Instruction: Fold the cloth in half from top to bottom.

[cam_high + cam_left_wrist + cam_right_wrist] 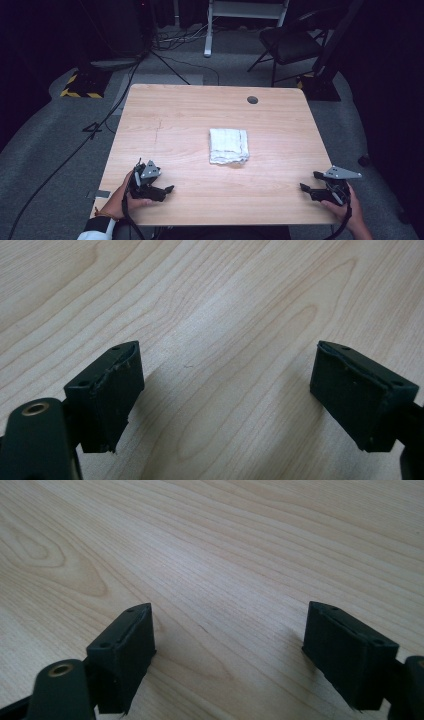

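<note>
I had a folded white cloth (228, 146) lying flat near the middle of the table (280, 200), a little toward the far side. The left gripper (167, 189) sat at the near edge, well apart from the cloth and on its near-left. The right gripper (303, 187) sat on the cloth's near-right, also well apart. Neither touched it.

In the left gripper view I saw both black pads wide apart over bare wood, nothing between them. Same in the right gripper view: jaws spread, empty, only wood grain ahead.

I judged the cloth soft and light, limp once lifted, and not fragile. It looked folded into several layers with a loose, ragged near edge. I figured a corner or that near edge was the place to pinch, since a grab at the flat middle would probably bunch the layers. It would likely slide on the smooth top if pushed rather than pinched.

Nothing stood between either gripper and the cloth. Beyond the cloth, near the far right corner, I noted a round cable hole (252, 100). Past the table, well behind the cloth, a dark chair (290, 45) and floor cables (75, 150), all out of the way.
</note>
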### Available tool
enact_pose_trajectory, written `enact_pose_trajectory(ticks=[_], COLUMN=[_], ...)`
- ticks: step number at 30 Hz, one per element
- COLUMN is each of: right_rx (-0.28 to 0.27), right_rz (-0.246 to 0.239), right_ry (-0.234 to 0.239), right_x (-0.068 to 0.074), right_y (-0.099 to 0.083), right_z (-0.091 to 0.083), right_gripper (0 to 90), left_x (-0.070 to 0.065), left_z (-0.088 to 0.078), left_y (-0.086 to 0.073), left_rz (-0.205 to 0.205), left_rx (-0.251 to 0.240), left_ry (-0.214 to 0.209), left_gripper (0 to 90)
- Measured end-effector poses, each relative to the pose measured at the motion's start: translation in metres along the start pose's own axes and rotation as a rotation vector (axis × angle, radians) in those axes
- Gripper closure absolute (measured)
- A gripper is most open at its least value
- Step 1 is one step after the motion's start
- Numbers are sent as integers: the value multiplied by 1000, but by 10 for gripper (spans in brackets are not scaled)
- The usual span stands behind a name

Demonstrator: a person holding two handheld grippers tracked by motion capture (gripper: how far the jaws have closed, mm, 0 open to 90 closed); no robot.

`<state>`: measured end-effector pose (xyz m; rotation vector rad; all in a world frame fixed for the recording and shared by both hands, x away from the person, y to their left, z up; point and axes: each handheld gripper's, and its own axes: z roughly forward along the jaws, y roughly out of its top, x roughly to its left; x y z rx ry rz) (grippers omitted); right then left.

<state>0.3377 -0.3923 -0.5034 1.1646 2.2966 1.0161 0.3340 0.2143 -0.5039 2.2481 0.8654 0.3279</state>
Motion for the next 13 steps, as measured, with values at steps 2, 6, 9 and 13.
enact_pose_trajectory(ticks=[2,6,9,13], right_rx=[0,0,0,0], right_rz=[0,0,0,2], right_ry=[0,0,-1,-2], right_x=[0,0,0,0], right_y=[0,0,0,0], right_z=[0,0,0,0], right_gripper=[207,207,207,205], left_x=[0,0,0,0], left_z=[0,0,0,0], left_y=[0,0,0,0], left_rz=[-2,-5,-6,-5], left_rx=[-1,-1,-1,-1], left_ry=[1,1,1,1], left_gripper=[142,143,143,143])
